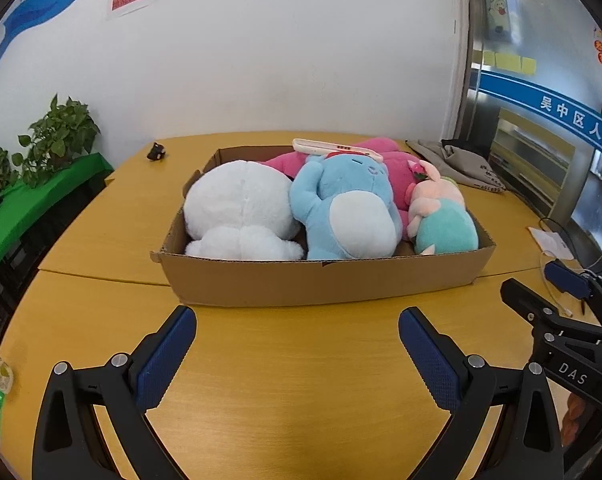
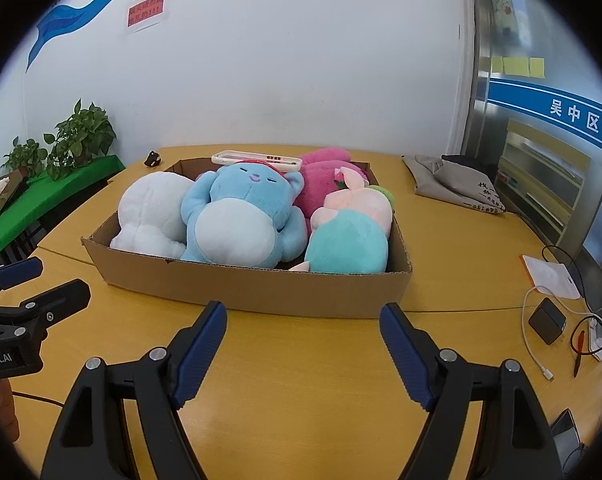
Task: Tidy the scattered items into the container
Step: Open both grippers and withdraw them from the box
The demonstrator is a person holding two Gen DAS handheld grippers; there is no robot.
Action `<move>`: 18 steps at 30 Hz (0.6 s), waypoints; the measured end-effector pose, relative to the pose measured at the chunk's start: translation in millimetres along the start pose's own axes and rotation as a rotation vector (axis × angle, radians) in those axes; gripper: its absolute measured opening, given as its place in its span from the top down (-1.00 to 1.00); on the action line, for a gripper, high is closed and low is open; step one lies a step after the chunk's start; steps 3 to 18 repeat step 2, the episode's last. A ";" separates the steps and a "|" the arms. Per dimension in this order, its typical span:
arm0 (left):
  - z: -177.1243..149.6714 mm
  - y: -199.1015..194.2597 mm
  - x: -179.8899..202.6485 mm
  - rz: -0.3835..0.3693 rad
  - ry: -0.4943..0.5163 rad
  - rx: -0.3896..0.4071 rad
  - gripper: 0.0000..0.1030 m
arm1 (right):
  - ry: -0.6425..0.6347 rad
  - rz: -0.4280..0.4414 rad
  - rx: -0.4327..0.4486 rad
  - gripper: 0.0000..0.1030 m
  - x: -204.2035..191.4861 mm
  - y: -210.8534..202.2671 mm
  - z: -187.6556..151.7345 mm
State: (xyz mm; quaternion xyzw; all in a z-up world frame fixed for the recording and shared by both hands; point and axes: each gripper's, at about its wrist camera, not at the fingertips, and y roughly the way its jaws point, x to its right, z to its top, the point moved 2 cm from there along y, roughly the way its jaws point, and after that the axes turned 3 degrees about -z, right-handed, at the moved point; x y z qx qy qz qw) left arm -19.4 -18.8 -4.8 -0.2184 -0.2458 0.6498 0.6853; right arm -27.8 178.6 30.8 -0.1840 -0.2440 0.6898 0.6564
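A shallow cardboard box (image 1: 313,284) (image 2: 261,286) stands on the yellow table. It holds a white plush (image 1: 241,208) (image 2: 153,212), a blue plush (image 1: 349,208) (image 2: 241,220), a pink plush (image 1: 397,164) (image 2: 325,176) and a teal-and-pink plush (image 1: 441,220) (image 2: 349,236). A white phone case (image 1: 333,147) (image 2: 257,160) rests on top at the back. My left gripper (image 1: 297,320) is open and empty in front of the box. My right gripper (image 2: 303,316) is open and empty in front of the box, and it also shows in the left wrist view (image 1: 541,288).
A small dark object (image 1: 156,152) (image 2: 154,159) lies at the table's far left. A grey cloth bag (image 1: 457,160) (image 2: 453,184) lies far right. White pouch (image 2: 549,276), charger and cables (image 2: 547,322) sit right. Plants (image 2: 81,136) stand on a green shelf left.
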 end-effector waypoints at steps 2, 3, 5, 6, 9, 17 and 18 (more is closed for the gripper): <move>-0.5 1.2 0.8 -0.016 0.001 -0.012 -0.99 | 0.002 0.001 -0.003 -0.53 0.3 0.5 -0.2; -0.5 1.2 0.8 -0.016 0.001 -0.012 -0.99 | 0.002 0.001 -0.003 -0.53 0.3 0.5 -0.2; -0.5 1.2 0.8 -0.016 0.001 -0.012 -0.99 | 0.002 0.001 -0.003 -0.53 0.3 0.5 -0.2; -0.5 1.2 0.8 -0.016 0.001 -0.012 -0.99 | 0.002 0.001 -0.003 -0.53 0.3 0.5 -0.2; -0.5 1.2 0.8 -0.016 0.001 -0.012 -0.99 | 0.002 0.001 -0.003 -0.53 0.3 0.5 -0.2; -0.5 1.2 0.8 -0.016 0.001 -0.012 -0.99 | 0.002 0.001 -0.003 -0.53 0.3 0.5 -0.2; -0.5 1.2 0.8 -0.016 0.001 -0.012 -0.99 | 0.002 0.001 -0.003 -0.53 0.3 0.5 -0.2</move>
